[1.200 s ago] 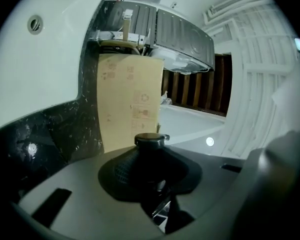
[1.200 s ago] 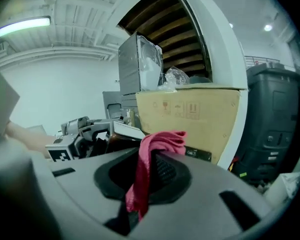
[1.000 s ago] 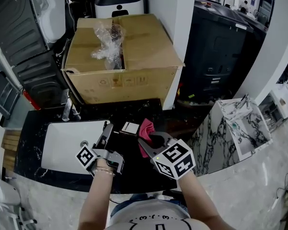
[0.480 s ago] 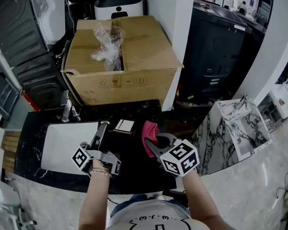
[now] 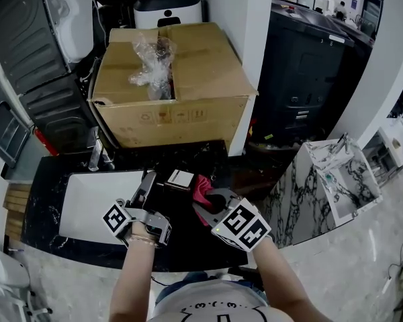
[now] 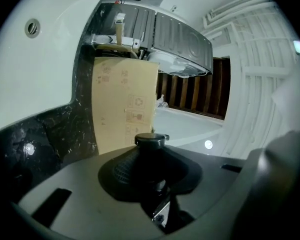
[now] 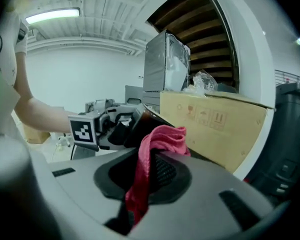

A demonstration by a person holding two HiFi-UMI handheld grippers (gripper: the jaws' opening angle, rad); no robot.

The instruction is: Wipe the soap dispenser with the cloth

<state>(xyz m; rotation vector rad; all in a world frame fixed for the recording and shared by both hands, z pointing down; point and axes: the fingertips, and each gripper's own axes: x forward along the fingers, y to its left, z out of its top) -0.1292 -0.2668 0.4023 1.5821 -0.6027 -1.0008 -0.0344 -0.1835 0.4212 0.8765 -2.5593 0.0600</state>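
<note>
While clamping dark plastic soap dispenser [image 7: 141, 121] in left hand-held gripper [image 5: 149, 179], wiping it with crumpled red cloth [image 7: 162, 139] pinched in right hand-held gripper [image 5: 213, 196]; next, probably rub along side.

The soap dispenser [image 5: 179, 178], a dark bottle with a white label facing up and a round black top [image 6: 151, 140], is sitting clamped in the left gripper [image 5: 150, 182] just below the centre of the head view, tilting. The cloth [image 5: 202, 187], a crumpled pinkish-red rag, is hanging pinched between the jaws of the right gripper [image 5: 211, 198], immediately right of the bottle. In the right gripper view its bunched upper end [image 7: 162, 136] is lying against the bottle's dark side.
</note>
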